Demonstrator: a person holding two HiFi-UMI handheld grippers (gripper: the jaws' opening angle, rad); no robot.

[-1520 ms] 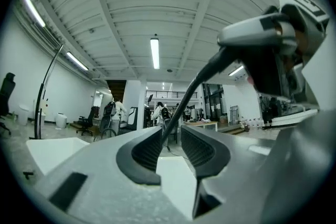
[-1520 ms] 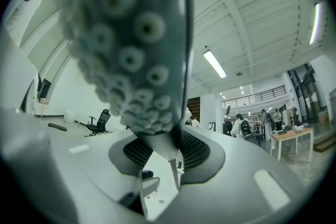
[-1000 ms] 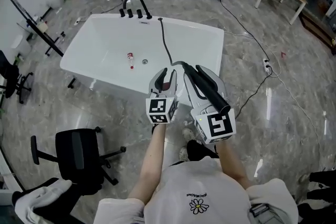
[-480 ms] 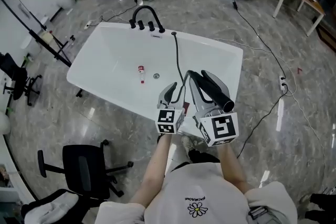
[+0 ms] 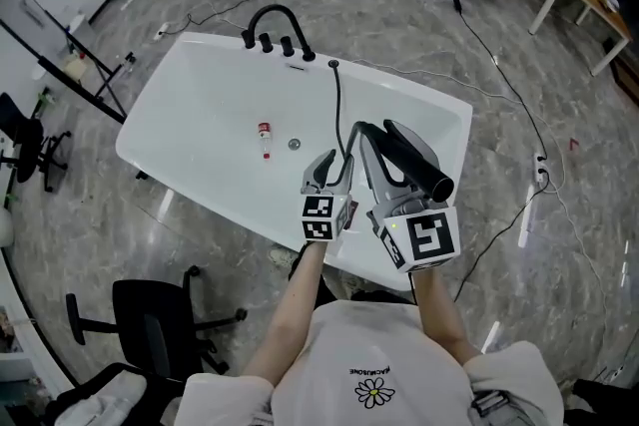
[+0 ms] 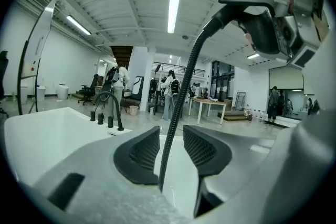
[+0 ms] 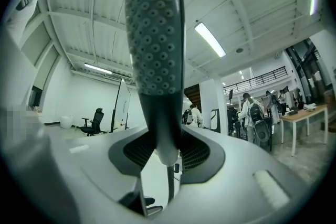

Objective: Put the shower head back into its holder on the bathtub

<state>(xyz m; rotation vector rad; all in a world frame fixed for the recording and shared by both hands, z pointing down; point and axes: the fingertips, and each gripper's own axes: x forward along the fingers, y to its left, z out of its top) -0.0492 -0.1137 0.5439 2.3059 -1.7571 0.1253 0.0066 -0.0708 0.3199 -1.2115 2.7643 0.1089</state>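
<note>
Over the last second both grippers came forward. They had been short of the near rim and were now over the tub (image 5: 190,105), above its near right part. The right gripper (image 5: 382,131) was clenched on the shower head (image 5: 419,170), the handle squeezed between both pads and the spray end back toward the person. The left gripper (image 5: 334,165) sat just left of it. Its jaws had just opened wider and the hose (image 5: 337,105) ran loose between the pads, not pinched. The hose led to the far rim, right of the faucet (image 5: 275,20). I couldn't pick out the holder; it was likely on that far rim. So the carry was under way and the head was not yet seated. The slack left grip should let the hose slide.
</note>
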